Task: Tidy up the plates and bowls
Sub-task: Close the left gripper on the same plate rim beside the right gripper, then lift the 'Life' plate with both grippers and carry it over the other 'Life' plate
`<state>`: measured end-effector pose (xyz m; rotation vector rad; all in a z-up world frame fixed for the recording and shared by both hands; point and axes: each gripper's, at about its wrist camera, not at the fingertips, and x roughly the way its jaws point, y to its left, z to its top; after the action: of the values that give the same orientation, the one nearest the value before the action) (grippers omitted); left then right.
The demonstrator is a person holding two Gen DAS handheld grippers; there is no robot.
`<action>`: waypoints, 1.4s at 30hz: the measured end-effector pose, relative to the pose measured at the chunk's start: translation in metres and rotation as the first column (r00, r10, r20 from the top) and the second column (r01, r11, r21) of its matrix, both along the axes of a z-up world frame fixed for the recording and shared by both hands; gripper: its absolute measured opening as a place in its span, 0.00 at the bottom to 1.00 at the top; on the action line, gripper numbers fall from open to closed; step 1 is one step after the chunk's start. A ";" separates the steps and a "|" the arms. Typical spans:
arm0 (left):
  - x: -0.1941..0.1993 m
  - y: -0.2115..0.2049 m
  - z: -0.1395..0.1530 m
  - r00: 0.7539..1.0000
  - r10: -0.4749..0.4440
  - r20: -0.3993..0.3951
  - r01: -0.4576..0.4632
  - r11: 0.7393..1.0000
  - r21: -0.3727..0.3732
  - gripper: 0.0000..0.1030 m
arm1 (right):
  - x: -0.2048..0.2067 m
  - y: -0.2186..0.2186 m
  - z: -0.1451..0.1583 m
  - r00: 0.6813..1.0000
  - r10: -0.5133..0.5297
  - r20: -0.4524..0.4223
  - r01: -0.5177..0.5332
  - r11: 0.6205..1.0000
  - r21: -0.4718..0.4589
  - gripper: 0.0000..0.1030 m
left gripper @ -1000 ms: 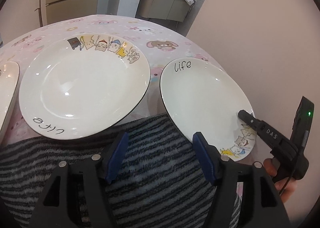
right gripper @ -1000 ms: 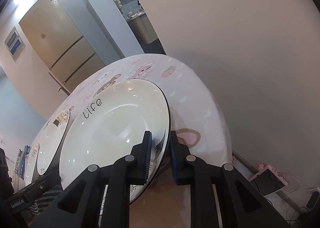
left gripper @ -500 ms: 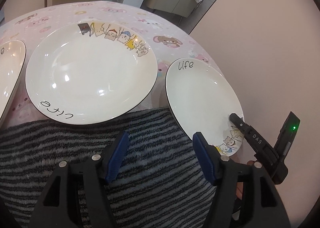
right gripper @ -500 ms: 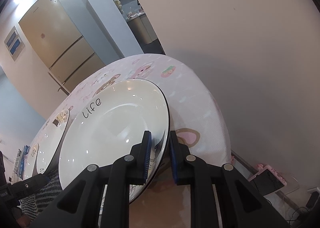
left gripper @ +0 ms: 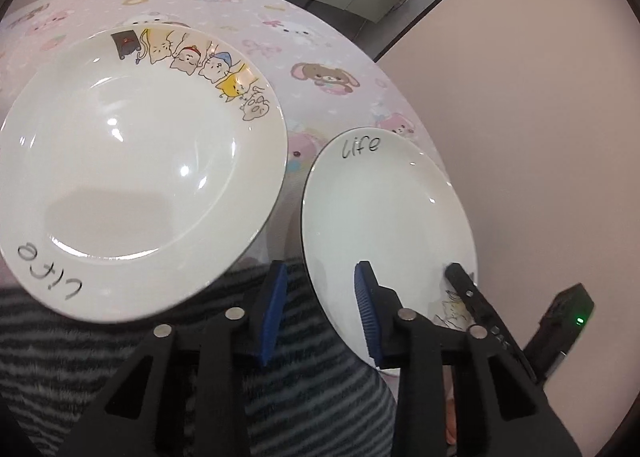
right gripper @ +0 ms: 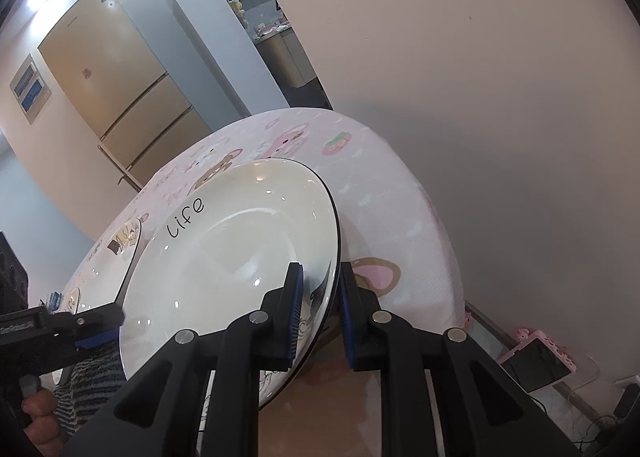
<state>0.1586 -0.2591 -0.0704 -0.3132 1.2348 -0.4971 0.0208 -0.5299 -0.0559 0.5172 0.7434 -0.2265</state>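
White plate (right gripper: 224, 257) rim between right jaws.

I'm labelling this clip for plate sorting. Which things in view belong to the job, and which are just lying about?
Job:
- small plate, rim pinched by right gripper
- large plate beside it
- left gripper, open, holding nothing

Just there:
- pink tablecloth
- fridge
- striped sleeve

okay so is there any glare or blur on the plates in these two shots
Left wrist view: small ceiling-light glints and a soft grey shadow on the large plate, its near rim slightly smeared. Right wrist view: the small plate is sharp with pinpoint highlights where the right gripper clamps its rim; fisheye bends the walls.
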 end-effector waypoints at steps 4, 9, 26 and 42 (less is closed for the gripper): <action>0.011 -0.002 -0.016 1.000 -0.018 -0.013 0.018 1.000 -0.020 0.10 | 0.001 0.001 -0.001 1.000 0.003 0.000 -0.003 1.000 -0.004 0.18; -0.004 -0.016 -0.013 0.986 -0.081 0.143 0.074 0.996 0.052 0.10 | 0.005 0.001 0.000 0.999 0.037 -0.009 -0.037 0.999 -0.022 0.18; -0.012 -0.006 -0.005 0.977 -0.097 0.189 0.095 0.995 0.020 0.17 | 0.003 0.005 0.014 0.999 0.040 0.002 -0.040 0.999 -0.001 0.19; -0.057 0.061 0.067 0.961 -0.008 0.277 0.021 0.999 -0.045 0.19 | -0.017 0.079 0.106 0.966 0.155 0.205 -0.144 0.987 -0.065 0.19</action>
<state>0.1011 -0.1981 -0.0032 -0.2646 0.9548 -0.5633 0.0037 -0.4511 0.0498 0.4284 0.5661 -0.0478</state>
